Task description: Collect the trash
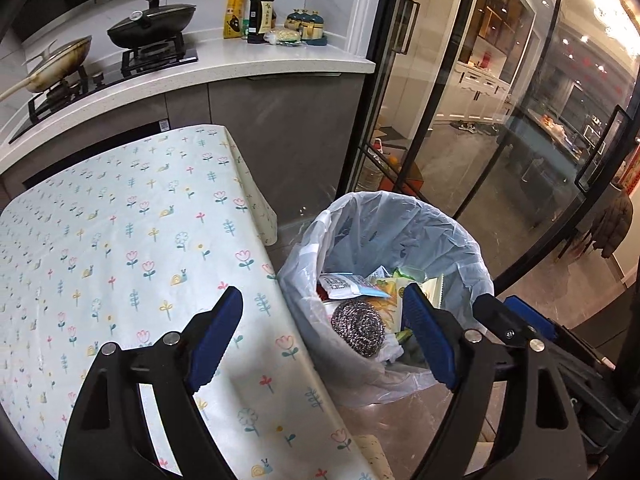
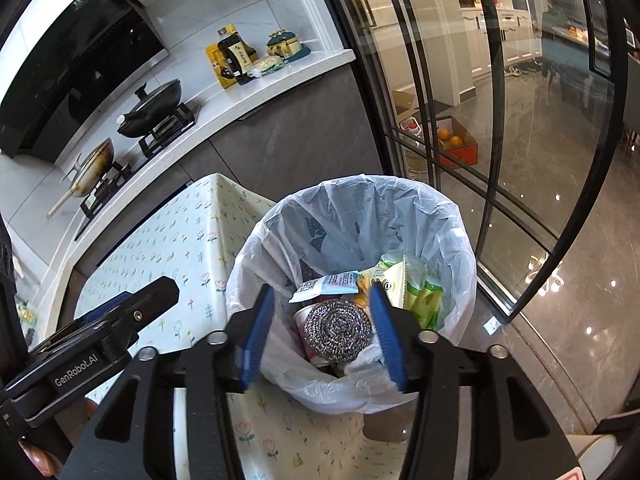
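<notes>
A bin lined with a white plastic bag stands on the floor beside the table. Inside lie a steel wool scourer, a white and blue packet, green and yellow wrappers and a paper cup. My left gripper is open and empty, over the table edge and the bin's near rim. My right gripper is open and empty, right above the bin. The right gripper also shows at the right in the left wrist view.
The table with a floral cloth is left of the bin. Behind it is a kitchen counter with a hob, pans and bottles. Glass sliding doors stand to the right.
</notes>
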`<state>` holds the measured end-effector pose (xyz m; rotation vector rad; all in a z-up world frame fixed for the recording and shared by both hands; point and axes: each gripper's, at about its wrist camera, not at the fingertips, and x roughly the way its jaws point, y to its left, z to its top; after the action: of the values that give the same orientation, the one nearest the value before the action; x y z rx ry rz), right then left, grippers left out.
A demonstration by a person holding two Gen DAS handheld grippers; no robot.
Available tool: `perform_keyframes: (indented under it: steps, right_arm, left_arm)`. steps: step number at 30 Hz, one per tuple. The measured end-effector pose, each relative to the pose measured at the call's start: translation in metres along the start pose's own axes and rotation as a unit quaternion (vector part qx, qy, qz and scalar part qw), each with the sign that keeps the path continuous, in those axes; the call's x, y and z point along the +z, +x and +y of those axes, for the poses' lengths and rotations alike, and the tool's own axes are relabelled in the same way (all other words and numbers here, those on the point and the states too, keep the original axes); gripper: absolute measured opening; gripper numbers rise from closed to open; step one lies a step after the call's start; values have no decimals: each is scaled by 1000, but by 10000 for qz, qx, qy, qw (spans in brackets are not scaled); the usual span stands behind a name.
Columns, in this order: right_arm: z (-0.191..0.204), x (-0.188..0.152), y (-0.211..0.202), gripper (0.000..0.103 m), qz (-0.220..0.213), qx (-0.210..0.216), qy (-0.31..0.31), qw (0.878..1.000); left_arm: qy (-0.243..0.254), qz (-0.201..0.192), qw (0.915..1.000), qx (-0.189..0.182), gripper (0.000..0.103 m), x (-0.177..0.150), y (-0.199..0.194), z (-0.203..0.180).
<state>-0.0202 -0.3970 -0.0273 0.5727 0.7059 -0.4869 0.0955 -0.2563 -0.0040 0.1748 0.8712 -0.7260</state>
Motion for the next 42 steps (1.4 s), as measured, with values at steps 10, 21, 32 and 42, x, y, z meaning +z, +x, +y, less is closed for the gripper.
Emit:
perform_keyframes:
  steps: [10,21,32,42]
  right_arm:
    - [18,-15,-25,63,-50,-263,-407,9988]
    - [32,-34,-45,76,134,-595,-920,9939]
    - [29,-47,-45,85,449,-639,-1128,9905]
    - [25,-52,-47,86,440,-717,-1216,9890]
  left_arm:
    - [36,-212,9992,324,89,-13,-28,5]
    - [-47,-100,9968,795,93,-38,-48,17]
    - [-408,18,9945,967,93,-56,-55,33]
    - [-359,72,9935,1076,93,-67,-52,23]
